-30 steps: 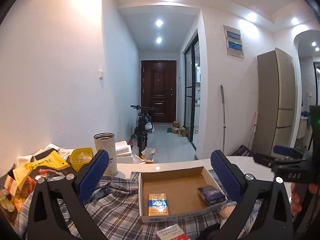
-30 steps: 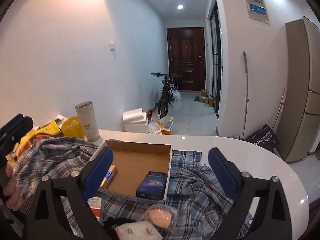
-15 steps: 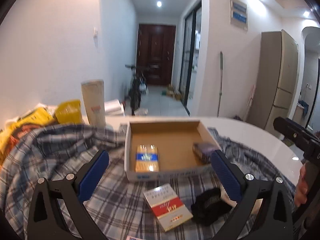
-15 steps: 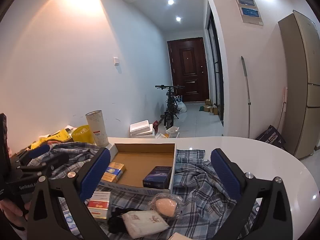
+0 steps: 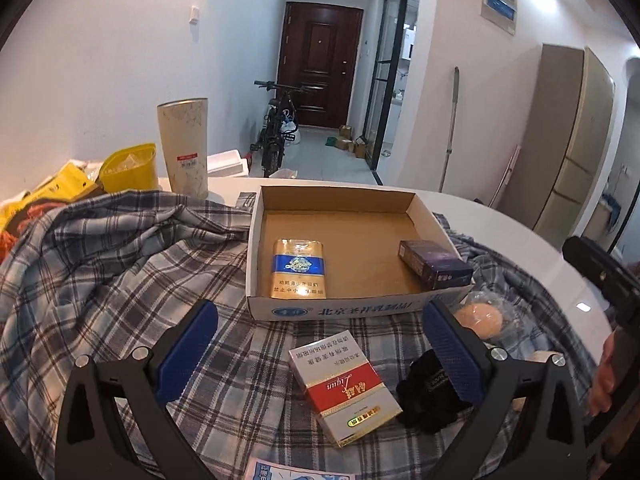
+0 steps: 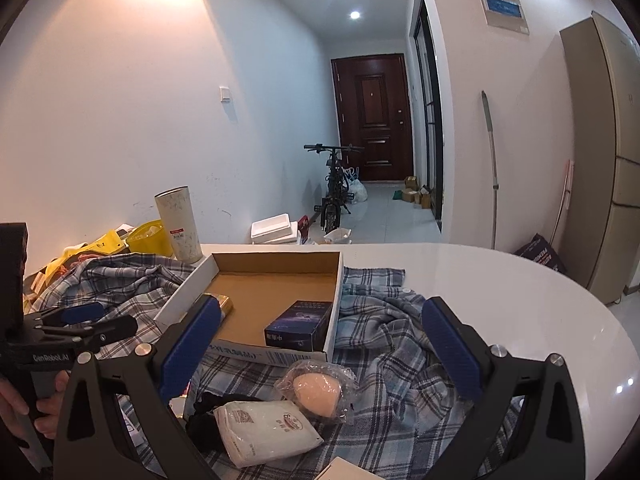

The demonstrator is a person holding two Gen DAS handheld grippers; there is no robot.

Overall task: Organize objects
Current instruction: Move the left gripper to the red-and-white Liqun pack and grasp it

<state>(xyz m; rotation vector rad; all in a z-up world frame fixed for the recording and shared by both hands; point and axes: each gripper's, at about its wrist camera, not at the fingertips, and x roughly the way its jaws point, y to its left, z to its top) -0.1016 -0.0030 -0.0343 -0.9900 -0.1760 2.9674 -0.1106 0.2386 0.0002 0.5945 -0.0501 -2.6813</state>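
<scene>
A shallow cardboard box (image 5: 256, 236) (image 6: 192, 284) rests on a plaid shirt (image 5: 112, 264) (image 6: 392, 352). Inside it lie a gold-and-blue cigarette pack (image 5: 298, 268) and a dark blue pack (image 5: 434, 264) (image 6: 298, 326). In front of the box lie a red-and-white cigarette pack (image 5: 346, 380), a black bundle (image 5: 424, 396) (image 6: 206, 420), a wrapped beige ball (image 5: 482, 320) (image 6: 318, 394) and a white packet (image 6: 266, 432). My left gripper (image 5: 320, 348) is open above the red-and-white pack. My right gripper (image 6: 320, 348) is open above the ball and white packet. Neither holds anything.
A tall beige tumbler (image 5: 184, 144) (image 6: 178, 222), a yellow tub (image 5: 128, 168) and yellow snack bags (image 5: 48, 196) stand at the left back. The white table (image 6: 500, 280) curves away on the right. A bicycle (image 6: 334, 188) stands in the hallway. A person's hands hold both grippers.
Both grippers have tilted downward and drawn closer to the table, so the loose items in front of the box came into view. Both stay open; nothing has been picked up.
</scene>
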